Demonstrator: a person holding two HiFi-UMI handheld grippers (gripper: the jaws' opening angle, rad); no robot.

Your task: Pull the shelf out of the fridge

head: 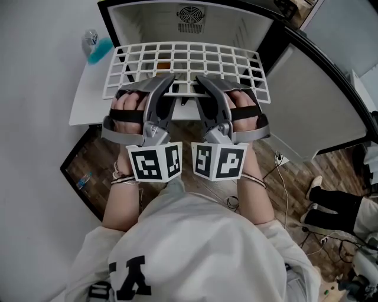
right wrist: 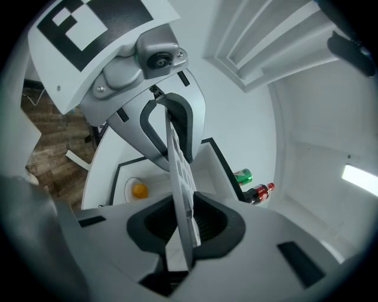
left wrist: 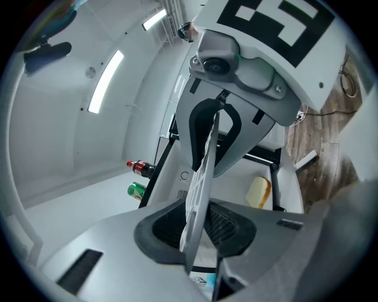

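I have both tools on the white wire shelf, which lies level at the open mouth of the small fridge, its front rail nearest to me and its back rail under the fan grille in the rear wall. I cannot tell whether the back edge rests on its runners. The left hand-held gripper pinches the front rail a little left of centre; in the left gripper view the grid runs edge-on between the two dark pads, and both pads press on it. The right hand-held gripper grips the same rail just beside it, a little right of centre, and the right gripper view shows the shelf clamped between its pads in the same way. The two tools point level toward the fridge and sit near each other without touching, marker cubes toward my chest. The fridge door stands swung wide on the right. Through the grid I see something small and orange below the shelf. In the right gripper view an orange round thing sits in a white dish on the fridge floor. Beyond the cabinet's side, a cola bottle and a green can stand just beside each other. A clear plastic bottle stands on the white worktop left of the fridge.
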